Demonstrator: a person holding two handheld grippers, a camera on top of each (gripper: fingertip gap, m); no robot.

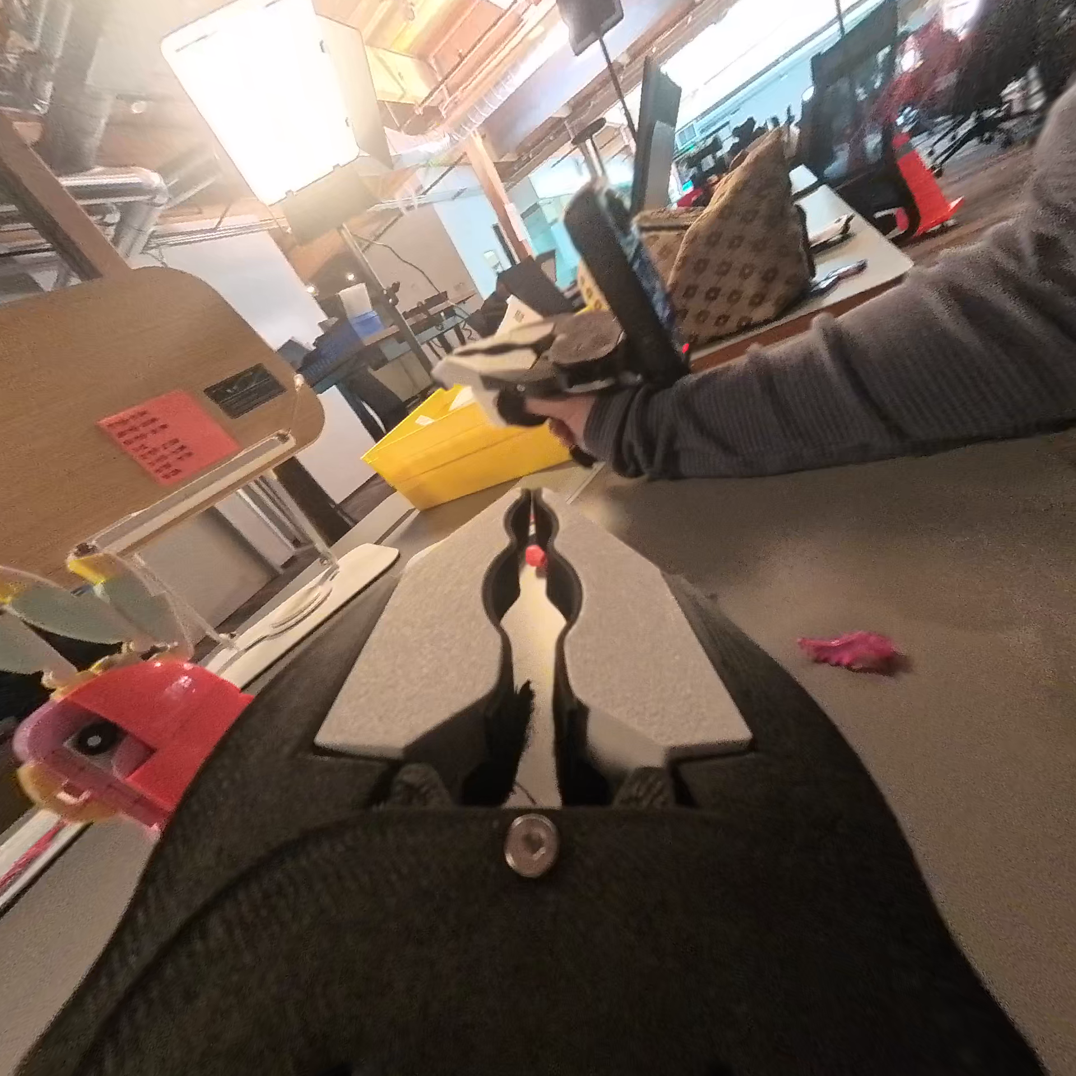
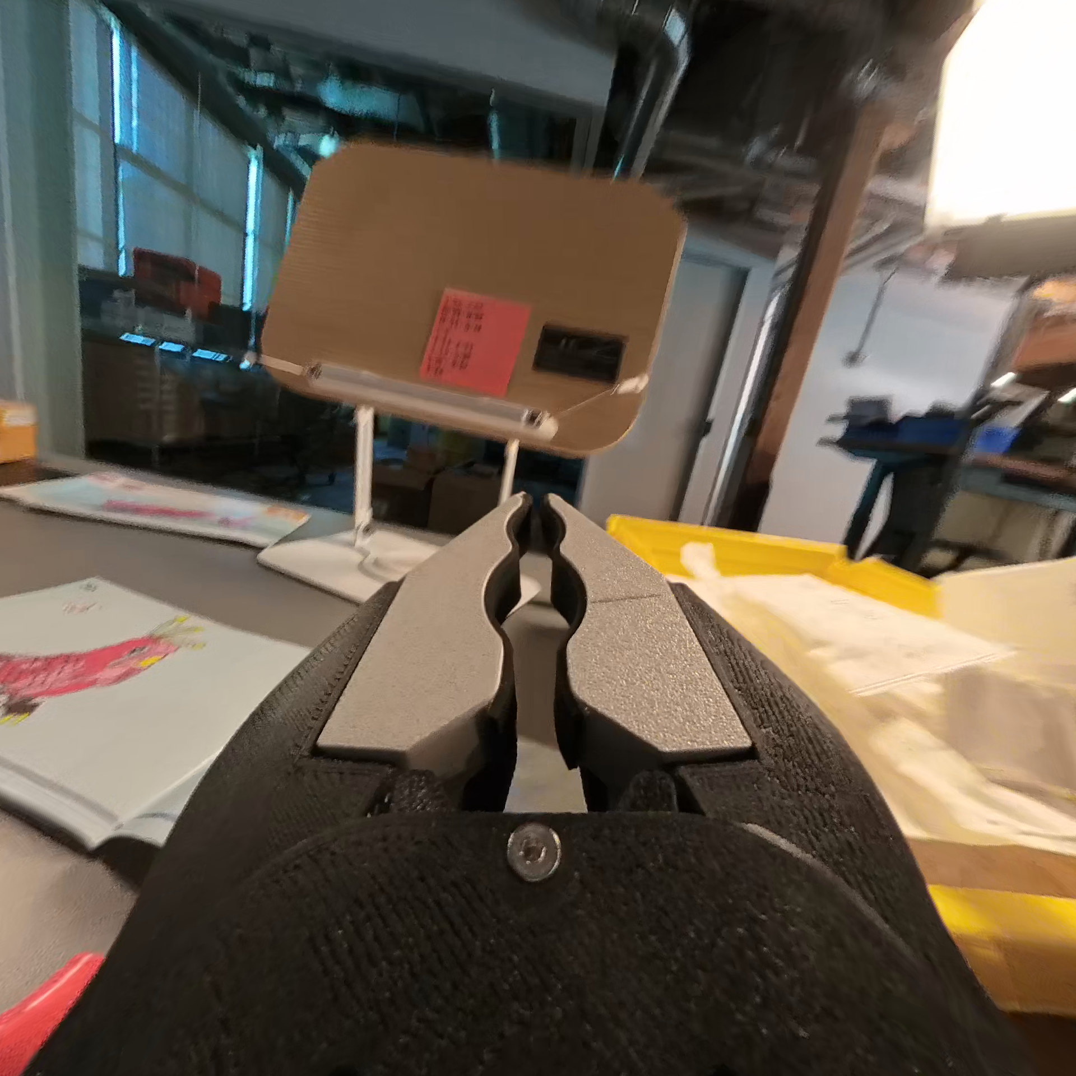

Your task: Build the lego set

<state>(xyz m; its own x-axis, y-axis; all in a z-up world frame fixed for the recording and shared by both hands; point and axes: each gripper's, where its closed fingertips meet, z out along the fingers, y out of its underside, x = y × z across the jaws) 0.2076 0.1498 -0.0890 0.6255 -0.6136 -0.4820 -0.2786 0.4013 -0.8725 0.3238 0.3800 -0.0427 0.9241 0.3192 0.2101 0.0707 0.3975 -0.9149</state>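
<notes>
Left wrist view: the left gripper (image 1: 531, 501) lies low over the grey surface (image 1: 844, 553), its two grey fingers (image 1: 460, 611) pressed together at the tips with nothing pinched between them.
Between the fingers: farther back, through the wavy slot, a small red piece (image 1: 534, 557) shows on the surface below — it looks clear of both fingers, though the view is soft there.
Left of that gripper: a red, pink and yellow brick-built bird (image 1: 122, 739) stands just beside the black gripper body, pale green leaf-shaped parts (image 1: 75, 617) rising from it.
Right of that gripper: a crumpled pink scrap (image 1: 850, 651) lies alone on the surface, well apart from the fingers.
Ahead: a yellow bin (image 1: 466, 454) with white papers in it, and a wooden board on a clear stand (image 1: 116, 372) bearing a red note and a black plate.
Other hand: a person's grey sleeve (image 1: 844, 372) reaches in from the right, the hand holding the right gripper above the bin.
Right wrist view: the right gripper (image 2: 539, 505) is raised off the surface, its tips all but meeting — a hairline slit remains — and bare.
Beyond its tips: the same wooden board on its white-footed stand.
Left side: an open booklet (image 2: 116, 698) with a pink bird drawing lies flat; a second printed sheet (image 2: 157, 506) lies farther back.
Right side: the yellow bin (image 2: 757, 553), filled with clear plastic bags (image 2: 844, 652).
Bottom left corner: a red edge (image 2: 46, 1013), too blurred to name.
</notes>
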